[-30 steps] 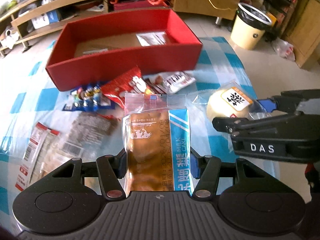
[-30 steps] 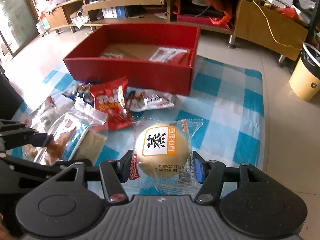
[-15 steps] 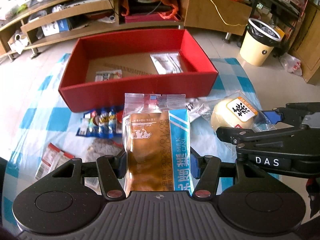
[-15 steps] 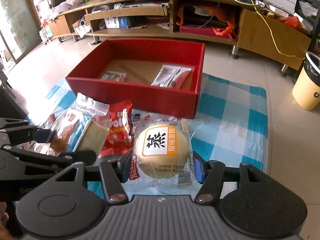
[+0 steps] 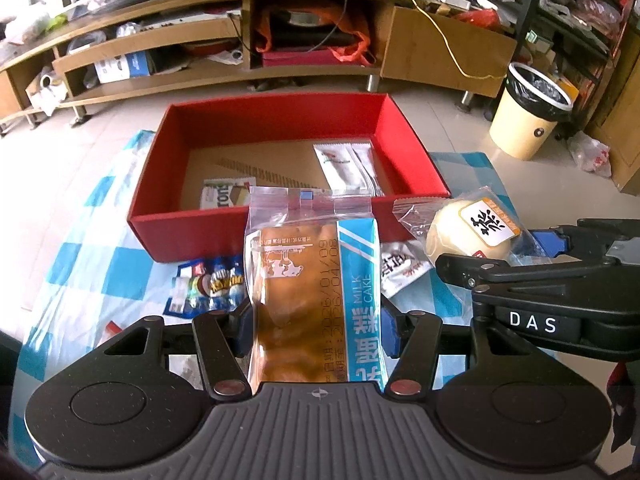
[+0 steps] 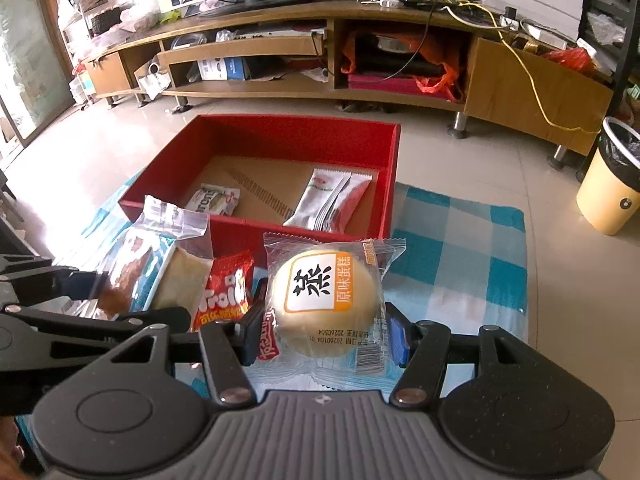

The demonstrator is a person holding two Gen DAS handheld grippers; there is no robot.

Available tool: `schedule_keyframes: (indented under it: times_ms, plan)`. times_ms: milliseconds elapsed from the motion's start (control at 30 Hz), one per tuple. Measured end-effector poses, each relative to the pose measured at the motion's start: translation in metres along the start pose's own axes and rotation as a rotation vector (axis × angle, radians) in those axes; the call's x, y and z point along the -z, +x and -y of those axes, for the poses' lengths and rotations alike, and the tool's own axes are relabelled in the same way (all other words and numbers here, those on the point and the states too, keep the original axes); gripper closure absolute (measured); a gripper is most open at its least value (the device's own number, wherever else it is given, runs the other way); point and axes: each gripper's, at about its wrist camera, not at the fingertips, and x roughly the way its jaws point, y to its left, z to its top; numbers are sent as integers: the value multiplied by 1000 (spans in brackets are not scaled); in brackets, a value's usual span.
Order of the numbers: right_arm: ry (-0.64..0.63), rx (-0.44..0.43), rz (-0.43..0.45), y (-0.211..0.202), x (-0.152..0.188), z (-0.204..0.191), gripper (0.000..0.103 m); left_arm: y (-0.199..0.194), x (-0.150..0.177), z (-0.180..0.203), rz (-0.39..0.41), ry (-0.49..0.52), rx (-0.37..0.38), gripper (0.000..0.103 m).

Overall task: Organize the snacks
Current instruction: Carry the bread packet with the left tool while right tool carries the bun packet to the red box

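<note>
My left gripper (image 5: 316, 330) is shut on a milk cake packet (image 5: 312, 296), brown cake in clear and blue wrap, held upright in front of the red box (image 5: 256, 232). My right gripper (image 6: 326, 334) is shut on a round steamed cake packet (image 6: 326, 300) with an orange and white label; it also shows at the right of the left wrist view as the steamed cake (image 5: 472, 232). The red box (image 6: 384, 184) lies open just beyond both packets and holds a white and red sachet pack (image 6: 330, 200) and a small wafer packet (image 6: 214, 200).
A blue and white checked cloth (image 6: 460, 248) covers the floor under the box. Loose snacks lie on it: a red packet (image 6: 226, 292), a blue candy packet (image 5: 208, 284), a white packet (image 5: 402, 270). A wooden TV stand (image 6: 320, 60) runs behind; a yellow bin (image 6: 612, 184) stands right.
Both grippers have risen and moved toward the red box with their packets held. The box interior now shows more fully, and the loose snacks on the cloth have slid down under the grippers.
</note>
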Motion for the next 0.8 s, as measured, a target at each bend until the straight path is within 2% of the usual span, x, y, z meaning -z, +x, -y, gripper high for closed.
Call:
schedule_keyframes:
  times_ms: [433,800]
  plan:
    - [36,15,53,3,-30,6,44,2,-33,-3,67,-25,-21,38]
    - [73,17,69,26,-66,15,44,19,-69,-9,106,-47,-58,38]
